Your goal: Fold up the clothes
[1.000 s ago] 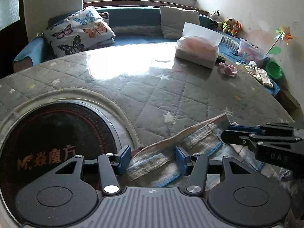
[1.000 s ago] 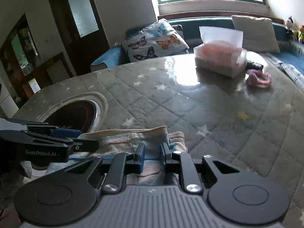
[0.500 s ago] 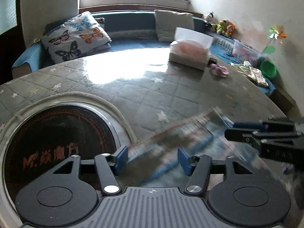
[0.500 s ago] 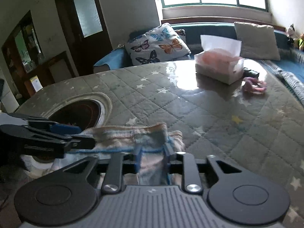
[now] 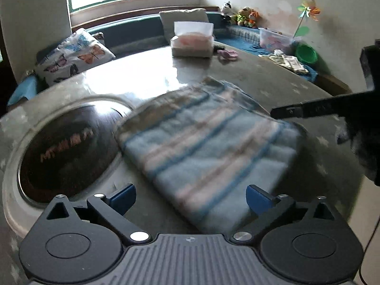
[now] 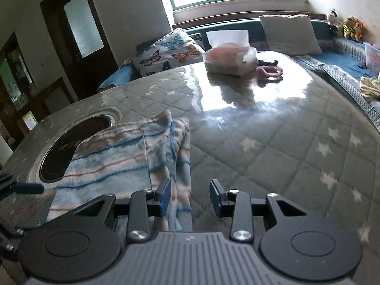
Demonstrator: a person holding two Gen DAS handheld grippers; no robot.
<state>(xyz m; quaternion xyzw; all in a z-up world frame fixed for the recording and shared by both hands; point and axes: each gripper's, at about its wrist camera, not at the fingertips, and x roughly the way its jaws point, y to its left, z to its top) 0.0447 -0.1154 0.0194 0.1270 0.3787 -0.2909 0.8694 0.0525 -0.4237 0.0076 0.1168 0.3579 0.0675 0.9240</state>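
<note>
Now a fold is being released: the striped garment [image 5: 204, 147] lies on the quilted table [image 6: 273, 147], at twelve o'clock from the left gripper [image 5: 191, 198]; both grippers' jaws are opening, empty. The right gripper [image 6: 190, 196] sits at its three o'clock edge; next calls for regrasping an edge.

Home living room: window bench [image 6: 337, 54], butterfly cushion [image 6: 166, 52], stuffed toys [image 5: 247, 15].

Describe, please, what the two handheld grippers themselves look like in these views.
Both the left gripper and right gripper match: black linkage arms with silver pivot screws, blue finger pads, round black discs and a ribbed grey housing. A thin dark cable trails at the left view's edge.
</note>
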